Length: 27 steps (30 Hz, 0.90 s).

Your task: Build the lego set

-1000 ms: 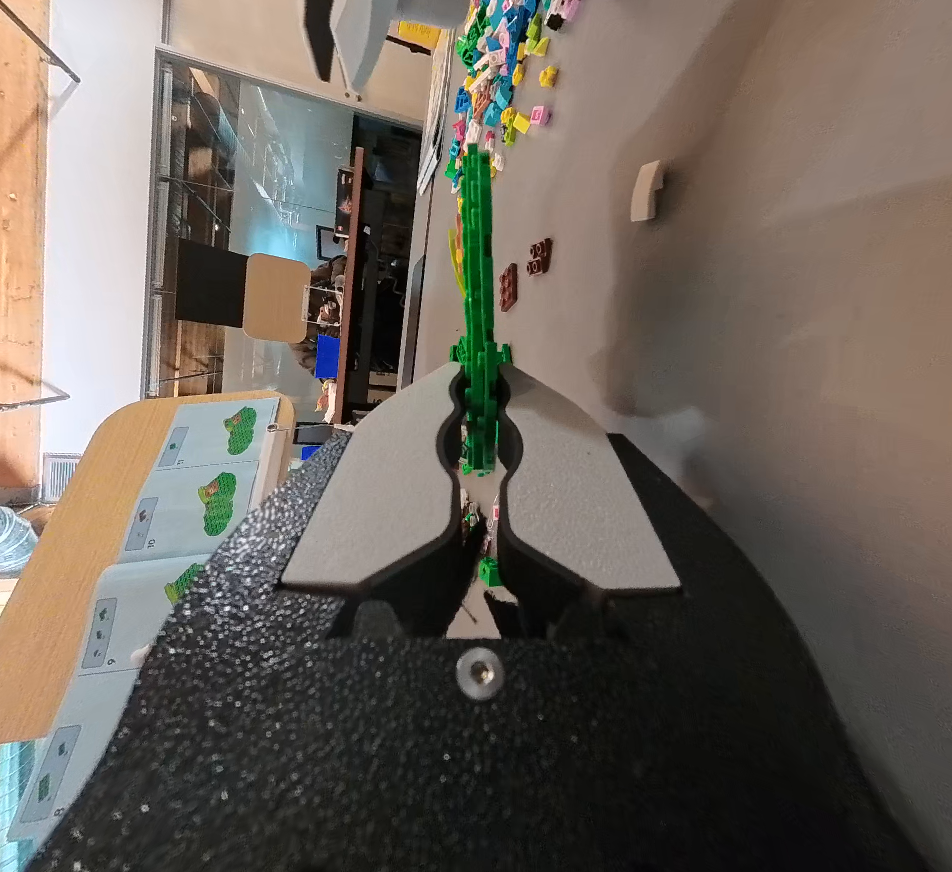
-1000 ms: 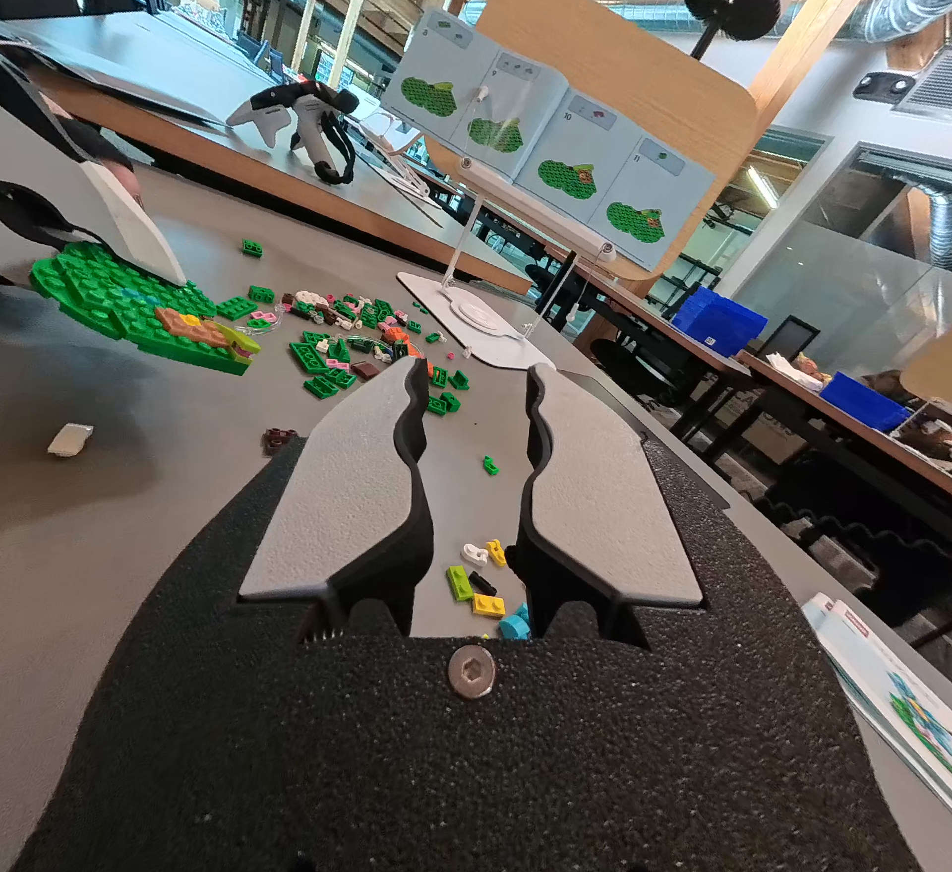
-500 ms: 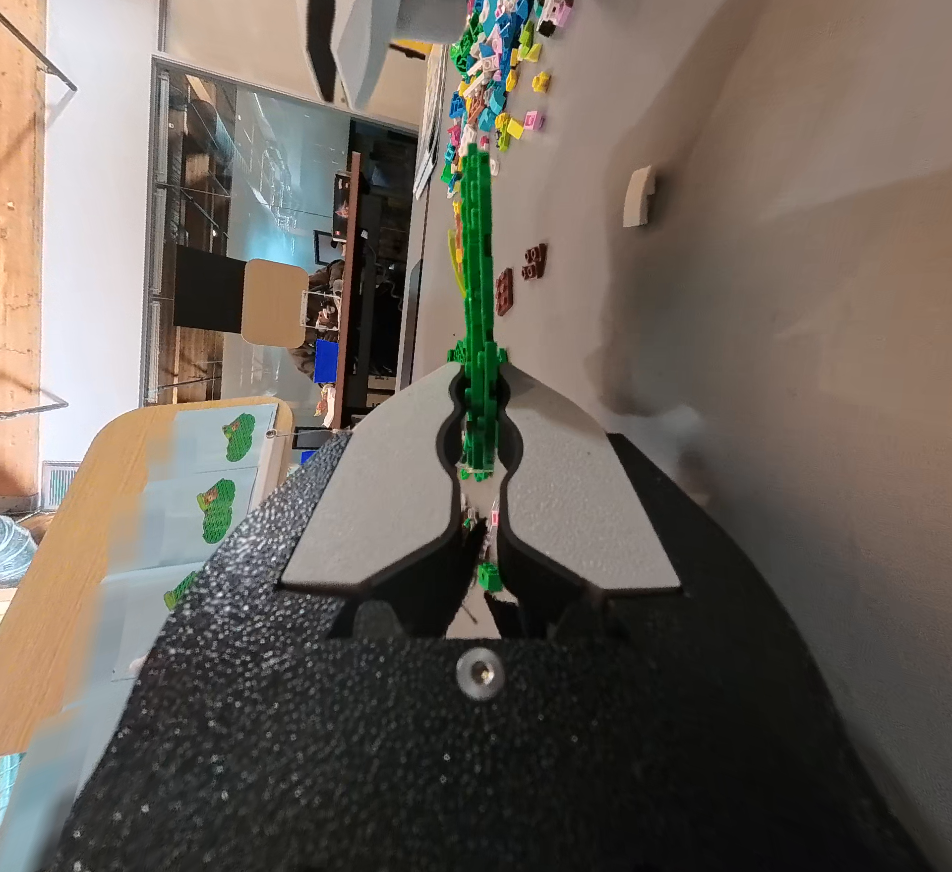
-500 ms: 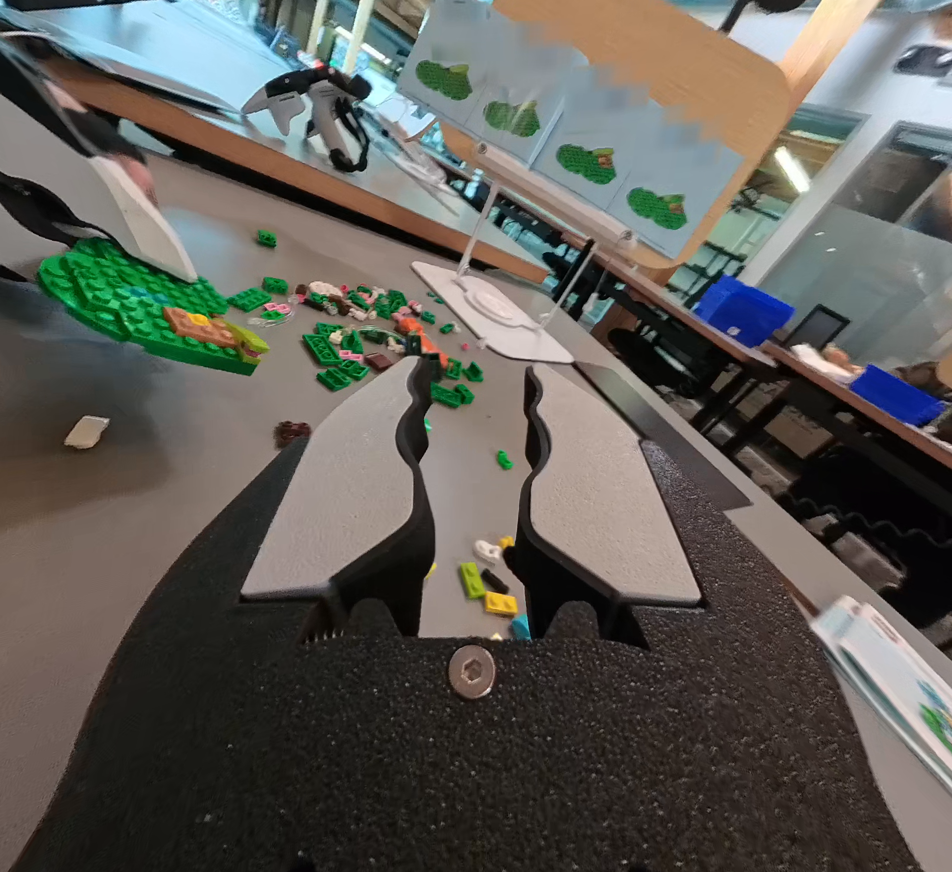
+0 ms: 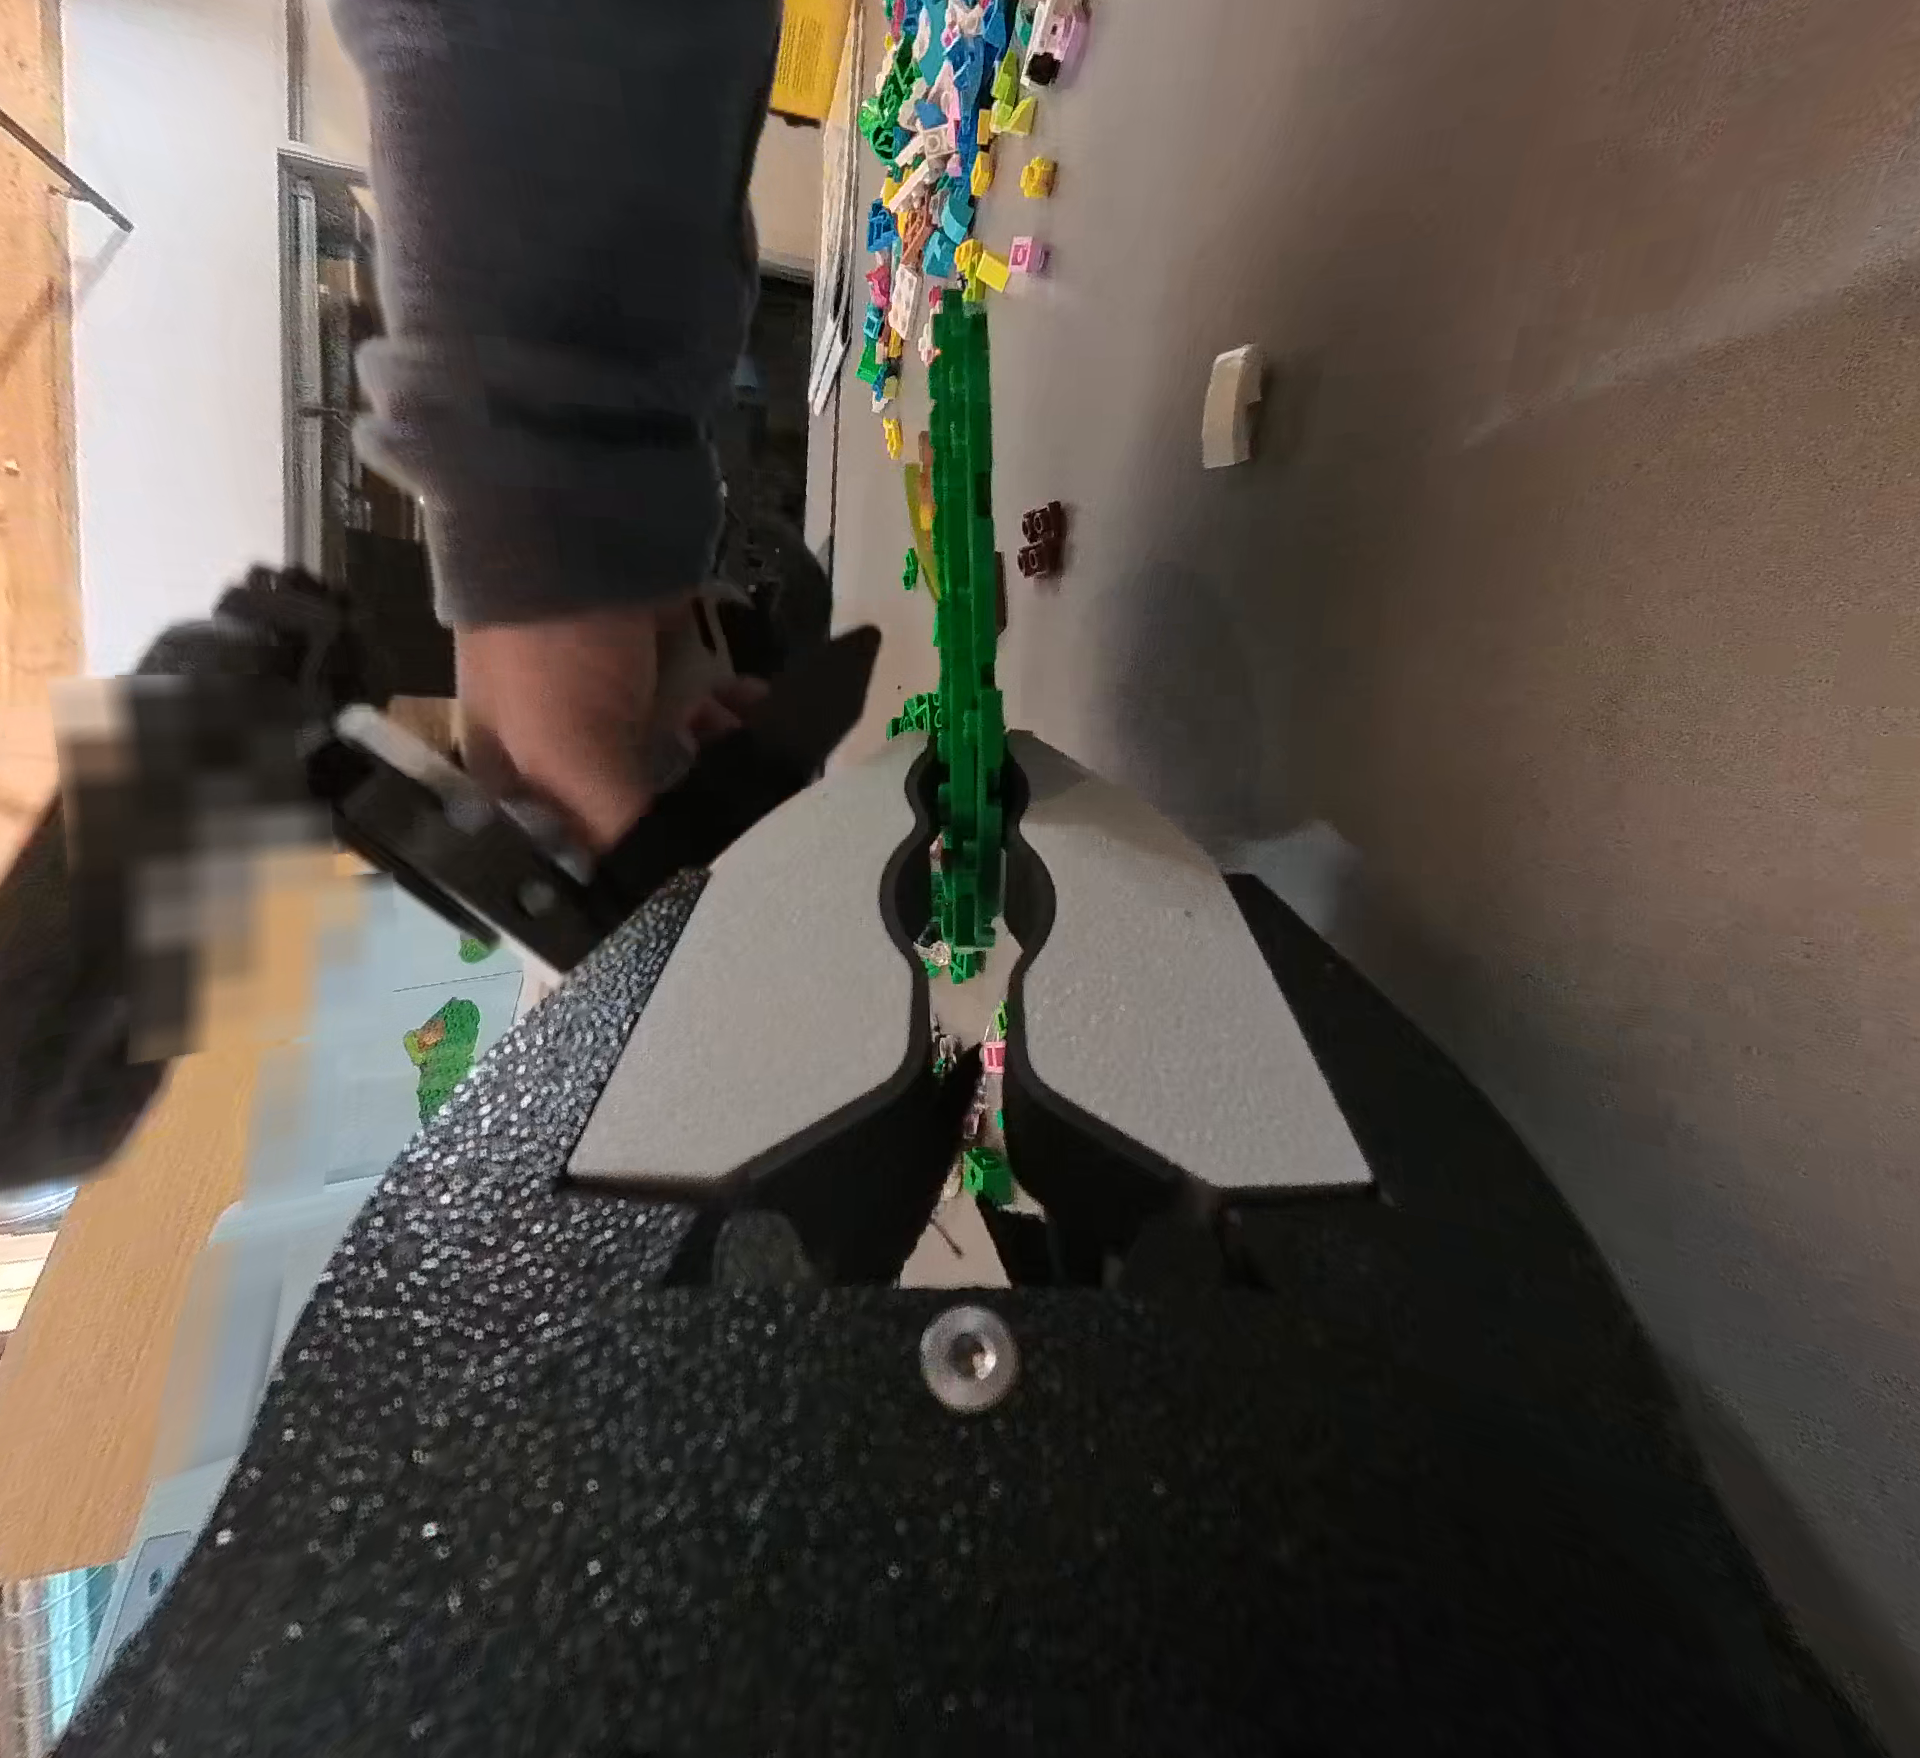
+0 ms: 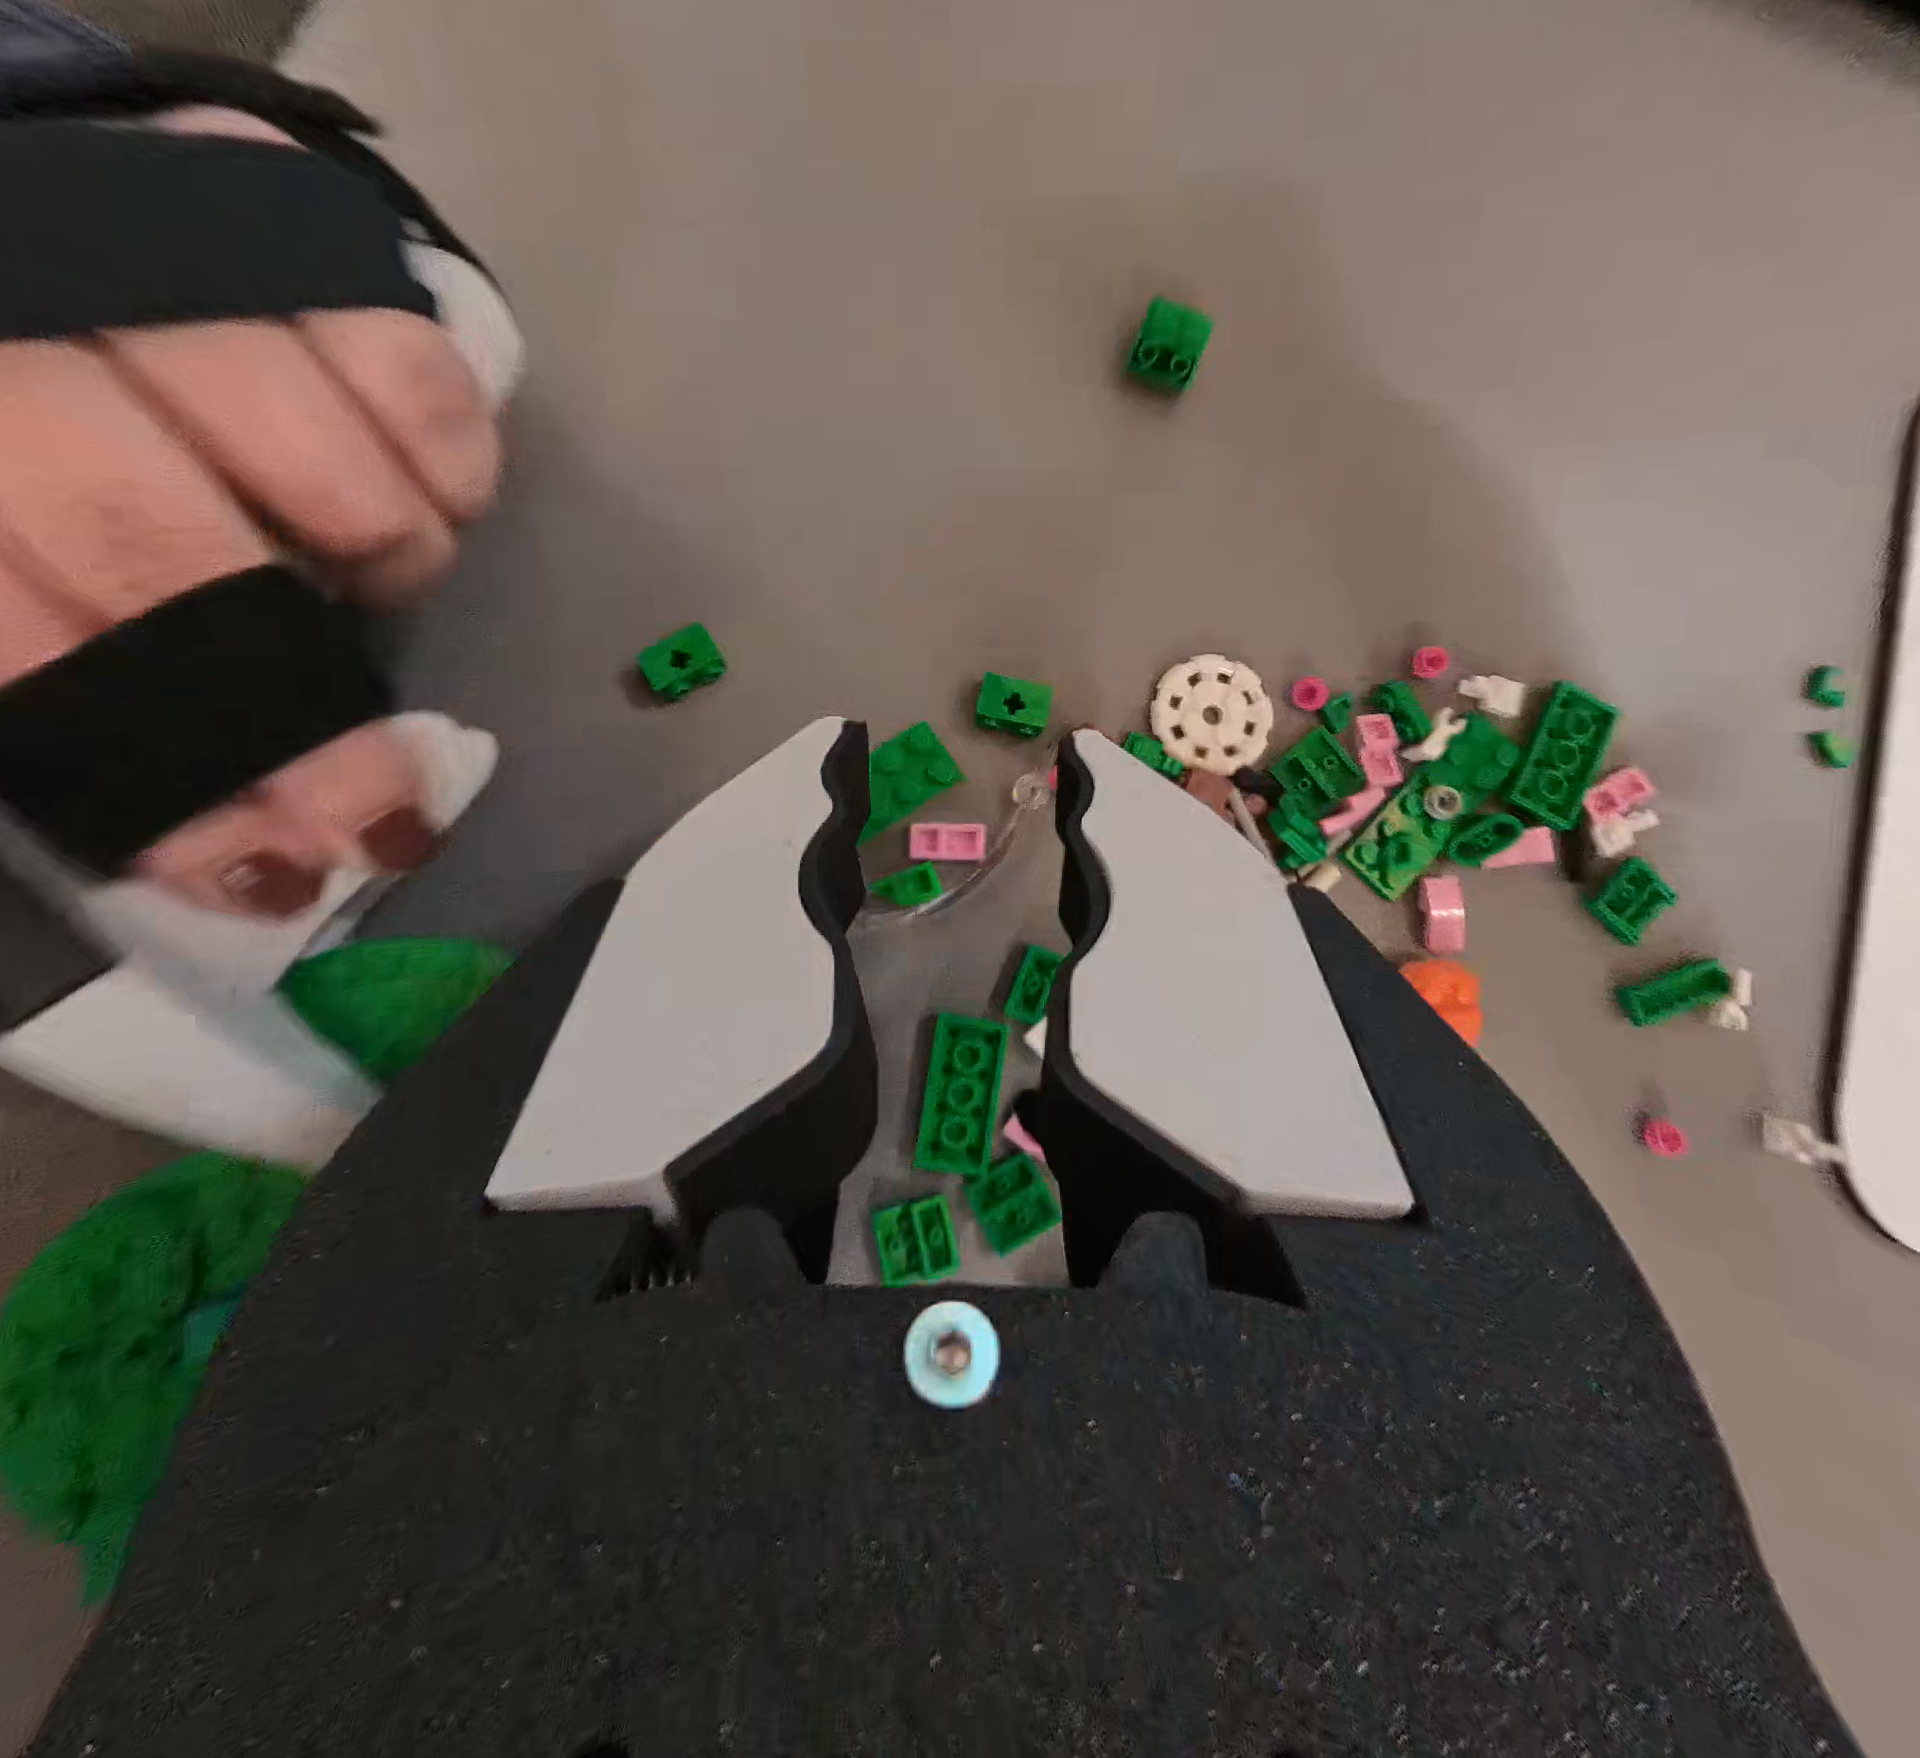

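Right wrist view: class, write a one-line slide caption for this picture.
Open right tongs hover over scattered green bricks on the grey table, beside the hand gripping the other tool.

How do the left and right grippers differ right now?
The left gripper is shut on the flat green lego base, seen edge-on; the right gripper is open and empty. The left is turned sideways along the grey table; the right points down over loose green bricks. Both have grey fingers.
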{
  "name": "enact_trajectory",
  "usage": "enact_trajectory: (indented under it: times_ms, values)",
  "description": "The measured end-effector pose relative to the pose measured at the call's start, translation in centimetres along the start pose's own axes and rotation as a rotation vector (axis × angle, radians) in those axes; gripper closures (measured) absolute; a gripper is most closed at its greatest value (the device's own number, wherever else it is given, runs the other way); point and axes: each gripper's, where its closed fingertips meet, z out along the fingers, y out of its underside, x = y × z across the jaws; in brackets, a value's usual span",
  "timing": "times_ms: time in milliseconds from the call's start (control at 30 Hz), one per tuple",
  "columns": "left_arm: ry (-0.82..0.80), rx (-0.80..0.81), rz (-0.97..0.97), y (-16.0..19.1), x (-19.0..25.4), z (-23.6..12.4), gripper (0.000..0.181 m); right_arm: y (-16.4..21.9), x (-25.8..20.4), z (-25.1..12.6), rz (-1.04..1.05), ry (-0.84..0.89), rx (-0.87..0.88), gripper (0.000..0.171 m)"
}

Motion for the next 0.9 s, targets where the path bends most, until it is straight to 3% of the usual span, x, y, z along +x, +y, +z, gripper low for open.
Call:
enact_trajectory:
  times_ms: [167,533,733,900]
  values:
    - [0.0,0.005,0.004,-0.1,0.0,0.0,0.173,1.2,0.9,3.1,-0.003,0.023,-0.149,0.138]
    - [0.007,0.009,0.006,-0.2,0.1,0.0,0.173,1.4,1.4,3.6,-0.068,0.074,-0.248,0.145]
    - [0.009,0.007,0.007,-0.2,0.2,0.1,0.173,-1.4,0.2,3.7,-0.1,-0.023,-0.091,0.137]
    - [0.013,0.008,0.007,-0.2,0.2,0.3,0.173,0.1,0.5,4.4,-0.038,-0.045,-0.186,0.135]
